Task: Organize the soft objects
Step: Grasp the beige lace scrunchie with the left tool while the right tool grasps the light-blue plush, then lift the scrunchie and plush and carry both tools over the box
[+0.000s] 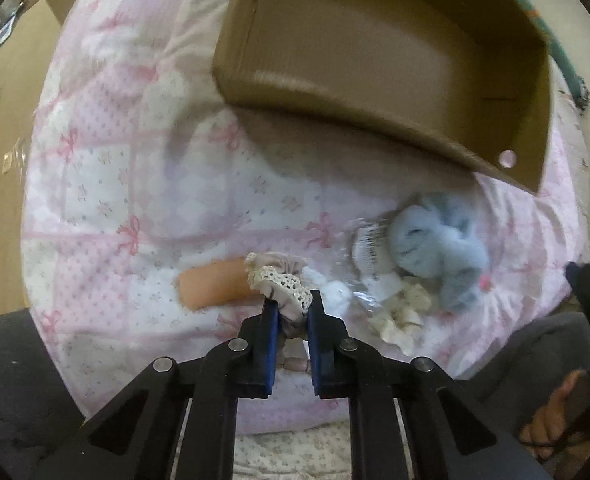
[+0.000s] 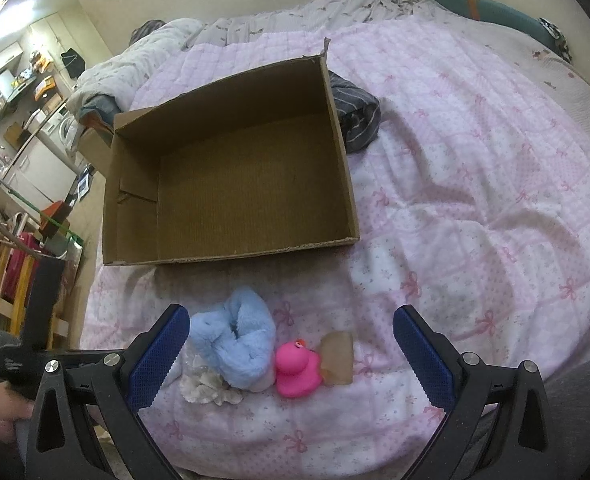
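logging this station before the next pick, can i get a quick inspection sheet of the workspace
surface: pink bow-print quilt on a bed, rumpled.
job's things: open cardboard box, nothing seen inside; blue fluffy item, pink rubber duck, tan block and cream scrap lie in front of it; lace-trimmed fabric piece in the left jaws.
clutter: striped dark cloth behind the box.
grippers: left gripper shut on the fabric piece; right gripper open, jaws wide above the pile.
cables: nothing seen.
surroundings: crowded shelves and a washing machine to the left.
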Demonstrator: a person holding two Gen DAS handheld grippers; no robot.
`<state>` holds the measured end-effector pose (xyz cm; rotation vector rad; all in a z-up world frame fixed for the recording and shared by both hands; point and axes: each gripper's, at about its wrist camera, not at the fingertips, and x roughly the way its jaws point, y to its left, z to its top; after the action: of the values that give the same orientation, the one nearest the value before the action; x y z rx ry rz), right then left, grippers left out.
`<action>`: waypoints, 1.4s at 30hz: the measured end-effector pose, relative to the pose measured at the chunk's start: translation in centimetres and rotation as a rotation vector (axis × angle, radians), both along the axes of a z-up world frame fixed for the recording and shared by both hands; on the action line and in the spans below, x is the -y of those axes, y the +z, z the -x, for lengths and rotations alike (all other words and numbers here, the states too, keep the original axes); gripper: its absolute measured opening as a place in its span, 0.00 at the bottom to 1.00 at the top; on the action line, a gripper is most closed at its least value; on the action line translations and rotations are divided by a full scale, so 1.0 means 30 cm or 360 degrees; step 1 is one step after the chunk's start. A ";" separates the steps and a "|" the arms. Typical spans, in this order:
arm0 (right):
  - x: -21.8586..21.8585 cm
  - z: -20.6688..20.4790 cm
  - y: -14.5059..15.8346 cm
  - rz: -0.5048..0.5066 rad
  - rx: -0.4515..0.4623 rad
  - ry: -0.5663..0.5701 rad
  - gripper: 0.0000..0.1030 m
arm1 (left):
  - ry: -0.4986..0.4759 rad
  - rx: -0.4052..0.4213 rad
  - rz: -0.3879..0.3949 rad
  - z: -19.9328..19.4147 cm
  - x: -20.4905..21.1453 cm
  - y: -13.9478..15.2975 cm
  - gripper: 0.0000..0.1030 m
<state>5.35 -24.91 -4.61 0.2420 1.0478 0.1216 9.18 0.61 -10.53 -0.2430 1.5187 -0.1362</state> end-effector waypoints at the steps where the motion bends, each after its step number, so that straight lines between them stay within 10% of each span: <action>1: 0.001 0.000 0.000 -0.0002 -0.0001 -0.0001 1.00 | 0.0003 0.0026 0.0007 0.000 -0.006 0.030 0.12; 9: 0.022 -0.016 -0.016 -0.0107 -0.0050 -0.0010 1.00 | 0.0034 0.0246 -0.0031 0.011 -0.072 0.188 0.12; 16: -0.036 -0.054 -0.106 -0.0476 -0.0375 0.0137 0.90 | 0.0091 0.0236 0.0004 0.002 -0.113 0.123 0.12; 31: -0.271 -0.229 -0.289 -0.0104 -0.0651 0.0320 0.88 | 0.0151 0.0246 0.0045 0.001 -0.131 0.103 0.12; 36: -0.318 -0.205 -0.305 -0.0019 -0.0644 0.0414 0.77 | 0.0161 0.0271 0.0027 -0.006 -0.137 0.111 0.12; 38: -0.336 -0.189 -0.305 -0.0049 -0.0639 0.0430 0.49 | 0.0167 0.0283 0.0022 -0.006 -0.140 0.114 0.12; 42: -0.330 -0.168 -0.279 -0.0037 -0.0604 0.0469 0.33 | 0.0173 0.0303 0.0000 -0.004 -0.147 0.117 0.12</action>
<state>10.38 -15.01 -12.99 0.1317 1.4576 0.3643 9.31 5.02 -7.02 -0.3038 1.3135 -0.0708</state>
